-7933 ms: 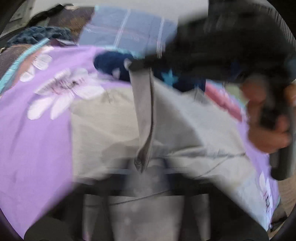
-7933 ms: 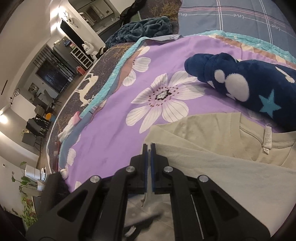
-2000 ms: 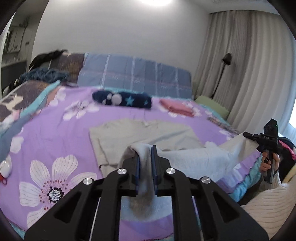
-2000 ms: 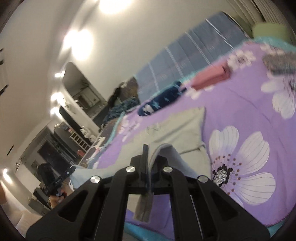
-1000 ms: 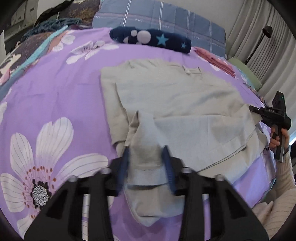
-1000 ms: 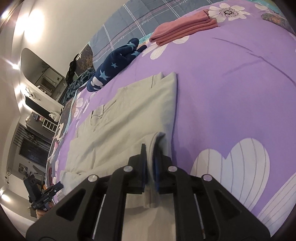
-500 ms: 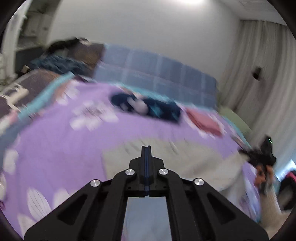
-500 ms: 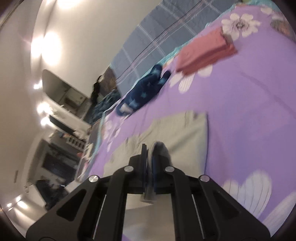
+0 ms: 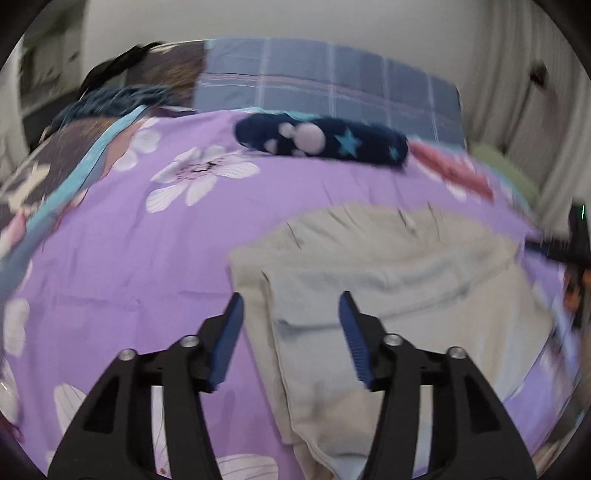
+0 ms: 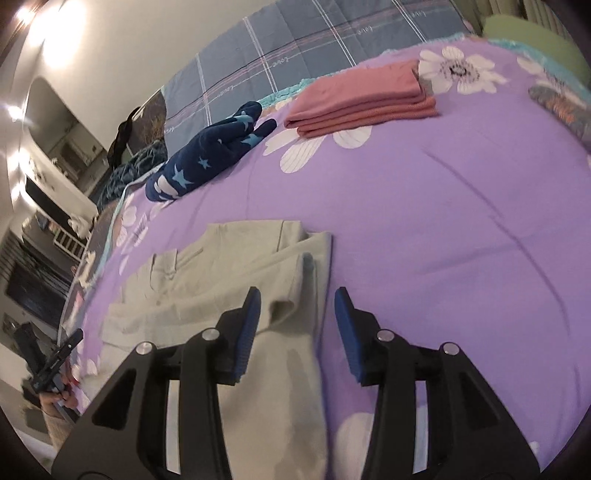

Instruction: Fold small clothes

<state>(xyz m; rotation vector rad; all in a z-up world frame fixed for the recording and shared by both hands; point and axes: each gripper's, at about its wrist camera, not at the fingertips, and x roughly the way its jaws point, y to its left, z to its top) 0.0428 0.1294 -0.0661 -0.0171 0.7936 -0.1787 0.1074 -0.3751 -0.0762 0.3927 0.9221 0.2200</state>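
A beige T-shirt [image 9: 388,266] lies folded over on the purple flowered bedspread [image 9: 122,258], its lower half laid up over the upper half. My left gripper [image 9: 291,306] hovers above the shirt's left edge with its jaws opening, the cloth lying below them, not pinched. In the right wrist view the same shirt [image 10: 221,280] shows its right edge and a small raised fold. My right gripper [image 10: 297,299] hangs over that edge, jaws opening, the pads off the cloth. The other gripper [image 10: 51,362] shows at the far left, in a hand.
A rolled dark blue garment with stars [image 9: 321,142] lies near the plaid pillow [image 9: 332,85]. A folded pink garment [image 10: 362,96] sits beyond the shirt to the right. A green cushion [image 10: 528,33] and curtains lie at the bed's far side.
Both grippers carried the shirt's lower edge up over its upper half and let it go. Their jaws went from shut to parted and both lifted off the cloth.
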